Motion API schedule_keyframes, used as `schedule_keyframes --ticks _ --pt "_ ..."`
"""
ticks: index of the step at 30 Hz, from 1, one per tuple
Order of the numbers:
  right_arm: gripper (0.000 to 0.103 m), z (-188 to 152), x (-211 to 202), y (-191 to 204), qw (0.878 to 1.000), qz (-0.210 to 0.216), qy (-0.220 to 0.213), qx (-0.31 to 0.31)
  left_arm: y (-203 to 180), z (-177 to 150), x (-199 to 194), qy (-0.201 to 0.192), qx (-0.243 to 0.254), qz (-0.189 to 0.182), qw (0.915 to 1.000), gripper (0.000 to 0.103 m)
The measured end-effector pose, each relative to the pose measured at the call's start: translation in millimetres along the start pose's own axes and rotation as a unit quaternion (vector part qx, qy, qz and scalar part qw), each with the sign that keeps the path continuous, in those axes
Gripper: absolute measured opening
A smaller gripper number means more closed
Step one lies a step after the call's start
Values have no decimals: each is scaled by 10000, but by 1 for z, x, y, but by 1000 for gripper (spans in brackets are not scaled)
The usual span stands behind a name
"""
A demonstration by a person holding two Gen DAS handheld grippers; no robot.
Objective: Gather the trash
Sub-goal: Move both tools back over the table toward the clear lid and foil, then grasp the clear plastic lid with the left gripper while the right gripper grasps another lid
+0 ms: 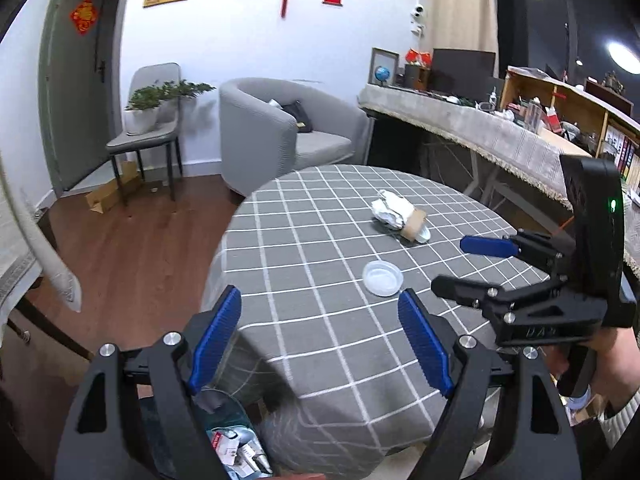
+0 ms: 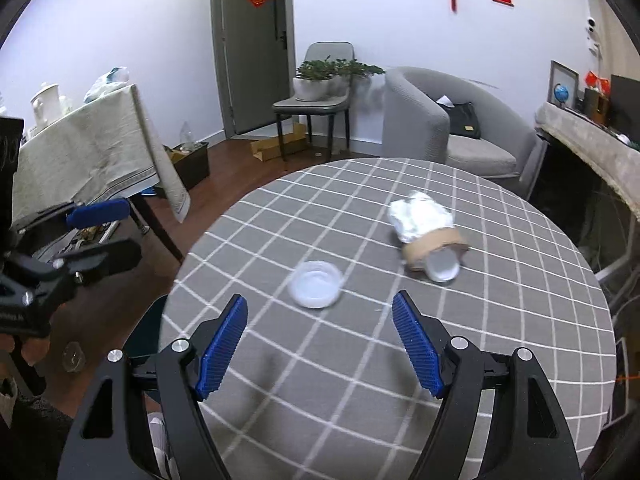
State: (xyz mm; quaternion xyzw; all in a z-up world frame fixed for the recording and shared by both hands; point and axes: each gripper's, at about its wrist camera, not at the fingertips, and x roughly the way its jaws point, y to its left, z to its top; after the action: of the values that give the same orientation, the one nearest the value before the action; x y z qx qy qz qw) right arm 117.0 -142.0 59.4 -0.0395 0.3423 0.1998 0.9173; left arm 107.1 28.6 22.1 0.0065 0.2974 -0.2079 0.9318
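Both claws gape wide, empty — plastic lid (image 2: pixel 316 284) just ahead of right claw (image 2: pixel 320 344); left claw (image 1: pixel 320 340) nearer the table's edge.

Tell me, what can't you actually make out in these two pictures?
- Bin below the table, left wrist view: half hidden by the left gripper; its contents are too small to name.
- Clear lid, right wrist view: blurred.
- Paper cup: the crumpled wrapper covers its far end.

On your round table (image 2: pixel 520 320): lid (image 2: pixel 316 284) nearest you, tipped cup (image 2: pixel 434 250) behind it to the right, armchair (image 2: pixel 440 128) beyond the far edge
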Motion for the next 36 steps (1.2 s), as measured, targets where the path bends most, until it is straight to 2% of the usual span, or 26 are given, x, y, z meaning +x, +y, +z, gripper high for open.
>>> schedule_keyframes --ticks 2,5,11,13,21,26,30,36 --pt "76 2 1 -9 10000 10 11 62 -4 2 9 68 -4 -120 9999 82" --pt "76 4 4 -20 9999 -17 43 100 -12 4 24 198 41 -315 9993 76" --pt "74 6 9 -45 9997 -55 151 171 -28 6 56 473 188 -533 9973 73" --pt "66 8 11 -54 9996 -39 207 207 -30 5 62 536 233 -545 9968 69" --pt "51 12 23 -78 9987 -17 453 221 -39 4 88 806 437 -584 9941 62" --pt "48 13 35 -82 9980 -35 609 164 -43 5 96 896 534 -590 9928 61" --pt "47 14 43 -87 9973 -90 704 166 -46 5 104 998 697 -451 9915 45" --pt "43 19 54 -89 9968 -114 783 123 -39 9 105 936 662 -483 9922 42"
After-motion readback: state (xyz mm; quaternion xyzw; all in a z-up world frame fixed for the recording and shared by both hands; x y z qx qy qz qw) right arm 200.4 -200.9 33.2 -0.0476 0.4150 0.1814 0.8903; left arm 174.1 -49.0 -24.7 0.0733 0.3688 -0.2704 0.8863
